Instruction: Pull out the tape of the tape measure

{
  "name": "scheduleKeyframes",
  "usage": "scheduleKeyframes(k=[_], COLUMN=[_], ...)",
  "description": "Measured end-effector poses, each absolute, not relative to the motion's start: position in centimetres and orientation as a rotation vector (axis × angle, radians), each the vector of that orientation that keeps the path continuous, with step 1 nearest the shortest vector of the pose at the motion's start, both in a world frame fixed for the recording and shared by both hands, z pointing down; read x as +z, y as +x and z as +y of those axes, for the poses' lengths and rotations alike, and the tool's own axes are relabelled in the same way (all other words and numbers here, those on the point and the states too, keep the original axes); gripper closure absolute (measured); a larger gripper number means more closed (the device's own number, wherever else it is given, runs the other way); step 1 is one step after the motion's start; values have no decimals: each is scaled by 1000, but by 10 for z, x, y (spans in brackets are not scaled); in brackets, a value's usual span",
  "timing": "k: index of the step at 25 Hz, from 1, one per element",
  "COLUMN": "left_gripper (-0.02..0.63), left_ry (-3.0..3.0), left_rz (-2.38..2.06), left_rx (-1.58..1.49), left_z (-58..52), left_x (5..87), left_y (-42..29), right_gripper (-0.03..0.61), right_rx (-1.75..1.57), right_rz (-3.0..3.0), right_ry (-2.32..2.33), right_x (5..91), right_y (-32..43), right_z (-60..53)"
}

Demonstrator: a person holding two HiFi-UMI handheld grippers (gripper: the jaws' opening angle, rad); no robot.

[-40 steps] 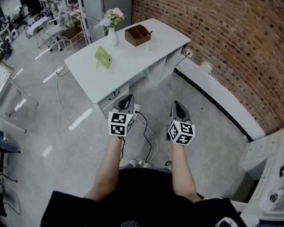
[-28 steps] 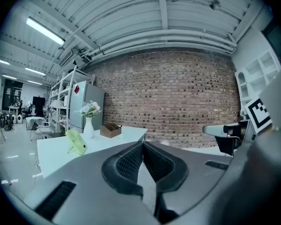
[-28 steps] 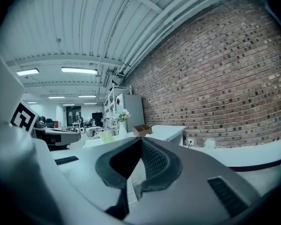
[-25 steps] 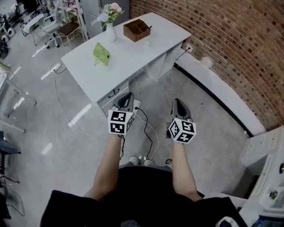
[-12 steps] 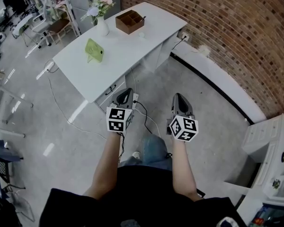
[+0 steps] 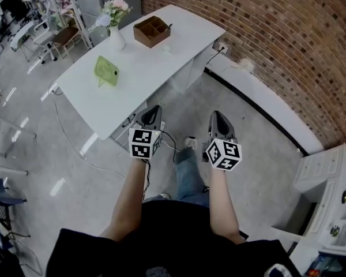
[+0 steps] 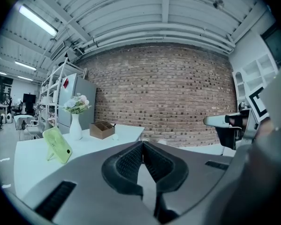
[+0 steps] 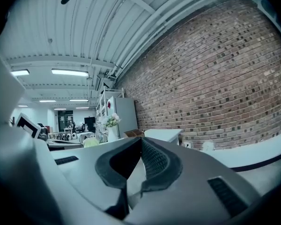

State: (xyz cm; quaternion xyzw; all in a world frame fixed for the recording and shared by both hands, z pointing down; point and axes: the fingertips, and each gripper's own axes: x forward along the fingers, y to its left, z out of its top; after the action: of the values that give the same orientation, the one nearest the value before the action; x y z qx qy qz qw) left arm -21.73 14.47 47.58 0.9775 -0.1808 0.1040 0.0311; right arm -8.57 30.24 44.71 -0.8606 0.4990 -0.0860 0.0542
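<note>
My left gripper (image 6: 151,111) and right gripper (image 6: 217,116) are held side by side in front of me, above the floor and short of the white table (image 6: 155,68). Both are shut with nothing between the pads; the left gripper (image 7: 143,144) and right gripper (image 8: 140,140) each show their tips touching. A small pale round object (image 6: 166,48) lies on the table beside the brown wooden box (image 6: 151,31); it is too small to tell whether it is the tape measure. It also shows as a small pale object (image 7: 114,136) in the left gripper view.
On the table stand a green fan (image 6: 105,71) and a vase of flowers (image 6: 113,32). A brick wall (image 6: 288,51) runs along the right, with a white ledge (image 6: 259,111) at its foot. Cables (image 6: 170,143) trail on the floor under the table. My leg (image 6: 187,166) is stepping forward.
The table has drawn nearer and shifted in the head view as I walk toward it. A leg in jeans has come forward between the arms. Both grippers stay shut and level.
</note>
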Motion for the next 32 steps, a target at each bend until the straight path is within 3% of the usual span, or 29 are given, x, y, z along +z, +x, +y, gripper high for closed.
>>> scheduleKeyframes(k=[18,32], left_gripper=[591,591], left_ry=[2858,2740], left_rz=[-952,-1130], left_rx=[399,537], left_z=[-84,-165], left_x=[511,531], left_y=[20,75], right_gripper=[576,576], right_rx=[-393,-545], right_rz=[1913,2232], right_ry=[-2347,-2108], right_x=[484,503], right_y=[201,245], right_z=[27,-110])
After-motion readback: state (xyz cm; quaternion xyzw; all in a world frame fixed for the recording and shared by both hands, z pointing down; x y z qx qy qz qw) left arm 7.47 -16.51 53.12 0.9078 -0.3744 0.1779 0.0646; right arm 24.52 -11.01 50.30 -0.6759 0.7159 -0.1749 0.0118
